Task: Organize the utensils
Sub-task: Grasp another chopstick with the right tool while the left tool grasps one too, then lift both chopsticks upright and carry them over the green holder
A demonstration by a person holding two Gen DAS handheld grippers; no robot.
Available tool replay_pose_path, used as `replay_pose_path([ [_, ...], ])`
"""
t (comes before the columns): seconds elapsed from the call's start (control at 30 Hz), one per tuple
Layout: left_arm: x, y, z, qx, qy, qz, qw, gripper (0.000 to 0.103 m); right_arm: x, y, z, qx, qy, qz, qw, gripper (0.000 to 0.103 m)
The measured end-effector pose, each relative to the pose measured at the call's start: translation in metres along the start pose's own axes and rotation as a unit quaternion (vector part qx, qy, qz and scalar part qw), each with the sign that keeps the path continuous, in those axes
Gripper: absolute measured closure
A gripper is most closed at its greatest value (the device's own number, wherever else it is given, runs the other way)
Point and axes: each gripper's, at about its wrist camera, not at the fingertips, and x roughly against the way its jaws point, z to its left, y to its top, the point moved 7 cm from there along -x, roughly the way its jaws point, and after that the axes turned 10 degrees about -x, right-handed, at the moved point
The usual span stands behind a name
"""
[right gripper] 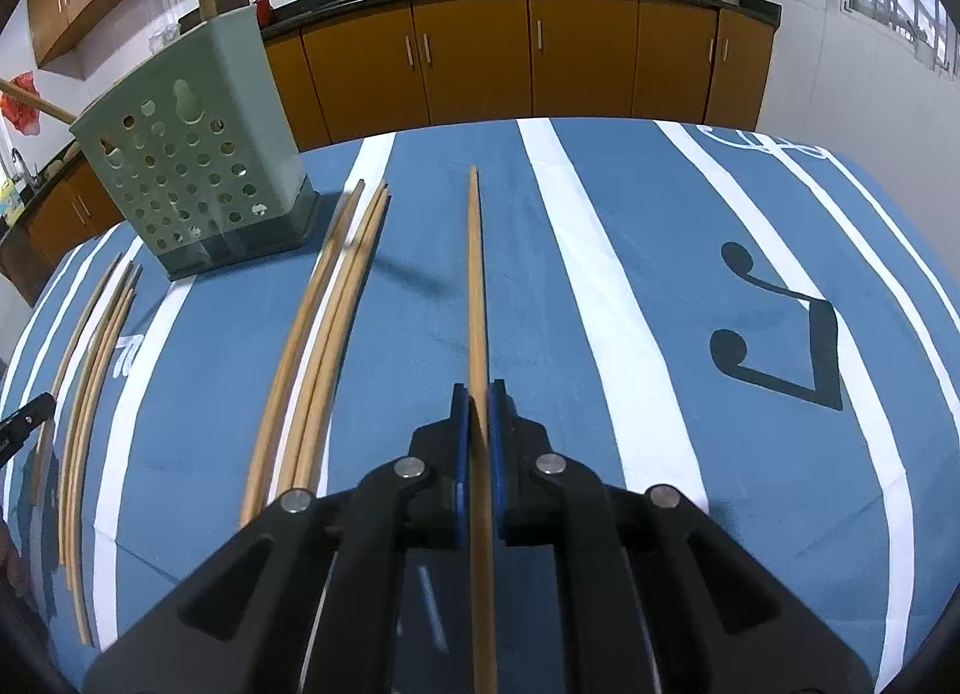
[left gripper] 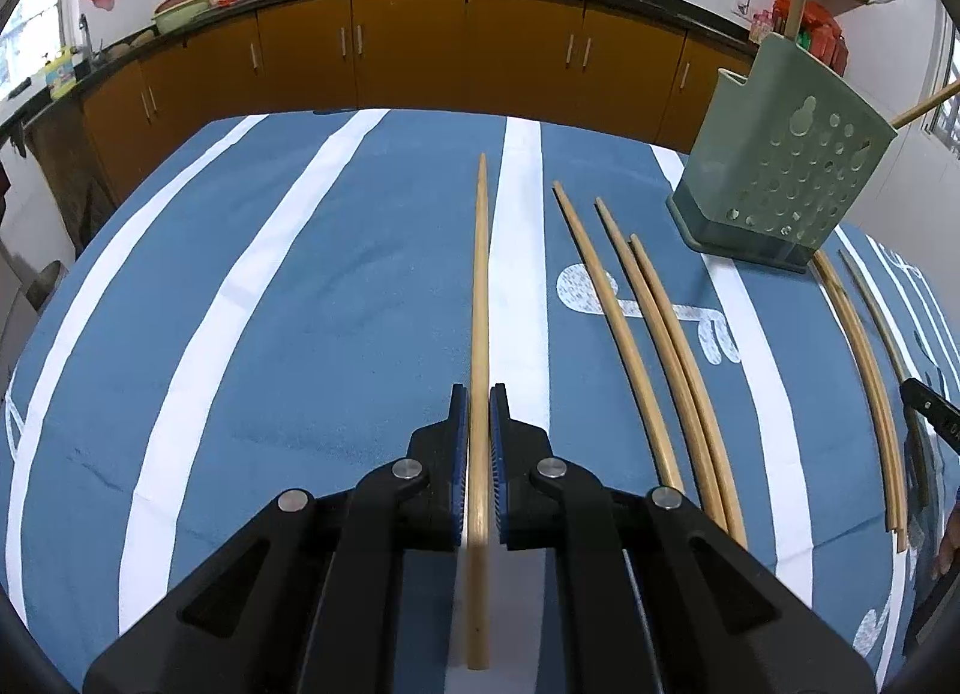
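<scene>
My left gripper [left gripper: 478, 394] is shut on a pale wooden chopstick [left gripper: 480, 286] that points forward over the blue striped tablecloth. My right gripper [right gripper: 478, 394] is shut on another wooden chopstick [right gripper: 476, 274], pointing forward the same way. A green perforated utensil holder [left gripper: 780, 159] stands on the table, far right in the left wrist view and far left in the right wrist view [right gripper: 192, 153]. It holds a chopstick and a pale handle. Three loose chopsticks [left gripper: 648, 346] lie right of my left gripper. Three more [right gripper: 318, 334] lie left of my right gripper.
More chopsticks lie at the table's right side [left gripper: 864, 370], which also show at the left in the right wrist view [right gripper: 90, 382]. The other gripper's tip [left gripper: 930, 406] shows at the right edge. Orange cabinets [left gripper: 420, 45] with woks on the counter stand beyond the table.
</scene>
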Motion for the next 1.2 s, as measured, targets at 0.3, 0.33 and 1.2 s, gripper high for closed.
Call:
replay_pose_path([
  [0.3,0.0,-0.001,0.001,0.001,-0.002,-0.001,1.0,0.094,-0.001,0.001,0.001,0.0,-0.001,0.0,1.0,0.095],
  [0.33,0.0,-0.001,0.001,0.001,-0.001,0.0,1.0,0.094,-0.001,0.001,0.001,0.0,-0.001,0.0,1.0,0.095],
  [1.2,0.035,0.002,0.003,-0.021,0.001,-0.023,0.9995,0.096,0.049,0.011,-0.006,0.002,0.022,-0.042,0.999,0.095],
])
